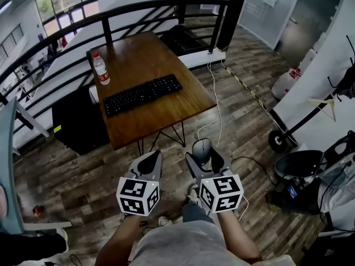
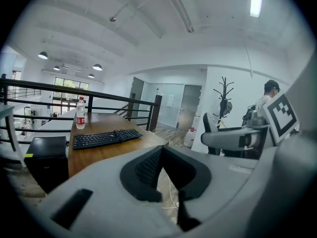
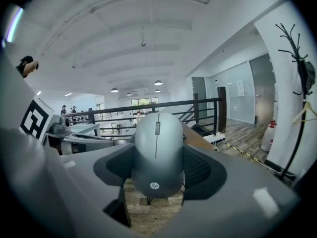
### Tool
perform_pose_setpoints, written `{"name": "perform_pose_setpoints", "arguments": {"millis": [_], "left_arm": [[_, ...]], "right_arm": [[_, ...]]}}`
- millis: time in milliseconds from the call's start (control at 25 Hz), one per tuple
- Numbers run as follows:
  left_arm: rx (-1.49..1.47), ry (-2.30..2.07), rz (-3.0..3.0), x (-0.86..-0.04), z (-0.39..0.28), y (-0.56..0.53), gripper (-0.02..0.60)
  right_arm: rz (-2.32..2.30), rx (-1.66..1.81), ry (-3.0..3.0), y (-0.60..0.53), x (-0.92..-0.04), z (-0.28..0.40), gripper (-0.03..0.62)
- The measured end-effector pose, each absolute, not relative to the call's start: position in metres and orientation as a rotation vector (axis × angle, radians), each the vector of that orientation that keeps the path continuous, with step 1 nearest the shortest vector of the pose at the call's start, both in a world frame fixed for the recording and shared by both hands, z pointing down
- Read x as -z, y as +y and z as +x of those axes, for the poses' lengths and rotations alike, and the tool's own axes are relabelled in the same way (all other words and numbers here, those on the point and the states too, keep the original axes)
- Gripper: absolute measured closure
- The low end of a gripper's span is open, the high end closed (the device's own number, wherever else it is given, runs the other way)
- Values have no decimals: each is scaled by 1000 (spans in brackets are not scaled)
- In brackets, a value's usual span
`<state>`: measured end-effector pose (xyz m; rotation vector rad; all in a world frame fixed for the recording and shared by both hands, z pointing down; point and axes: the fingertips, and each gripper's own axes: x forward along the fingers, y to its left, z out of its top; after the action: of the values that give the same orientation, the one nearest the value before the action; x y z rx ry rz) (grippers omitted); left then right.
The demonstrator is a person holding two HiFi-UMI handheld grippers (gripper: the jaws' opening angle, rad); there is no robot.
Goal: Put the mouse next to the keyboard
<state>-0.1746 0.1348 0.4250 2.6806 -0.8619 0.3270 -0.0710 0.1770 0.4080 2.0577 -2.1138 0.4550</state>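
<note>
A grey mouse (image 1: pixel 202 148) with a scroll wheel sits between the jaws of my right gripper (image 1: pixel 203 152), which is shut on it above the wooden floor, short of the table's near edge. In the right gripper view the mouse (image 3: pixel 157 152) fills the centre between the dark pads (image 3: pixel 200 170). The black keyboard (image 1: pixel 142 95) lies across the middle of the brown wooden table (image 1: pixel 166 118). It shows small in the left gripper view as the keyboard (image 2: pixel 105 138). My left gripper (image 1: pixel 151 160) hangs beside the right one, shut with nothing held, as the left gripper (image 2: pixel 163 152) view confirms.
A water bottle (image 1: pixel 101 68) stands at the table's far left. A black cabinet (image 1: pixel 77 121) sits left of the table and a black railing (image 1: pixel 138 7) runs behind it. White cables (image 1: pixel 217 115) trail over the floor. A dark chair (image 1: pixel 302 165) stands right.
</note>
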Motion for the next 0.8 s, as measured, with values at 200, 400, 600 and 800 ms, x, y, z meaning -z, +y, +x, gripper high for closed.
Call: {"name": "perform_pose_setpoints", "arguments": {"millis": [200,400,600,800], "left_arm": [[-337,-897,2668,-426,-159,115,589],[-349,-926,2663,-425,-123,89,589],[-367,-963,2640,-427,-86,56,589],[-374,-1000,2615,-429,-45,25,589]], "right_arm": [[2039,-456,-2138,158,-410,-53,292],[2014,-467,-2171,129,-412,-18,290],[1985,-492,-2198,96,-416,21,290],[1941,-507,-2223,62,-418,62,292]]}}
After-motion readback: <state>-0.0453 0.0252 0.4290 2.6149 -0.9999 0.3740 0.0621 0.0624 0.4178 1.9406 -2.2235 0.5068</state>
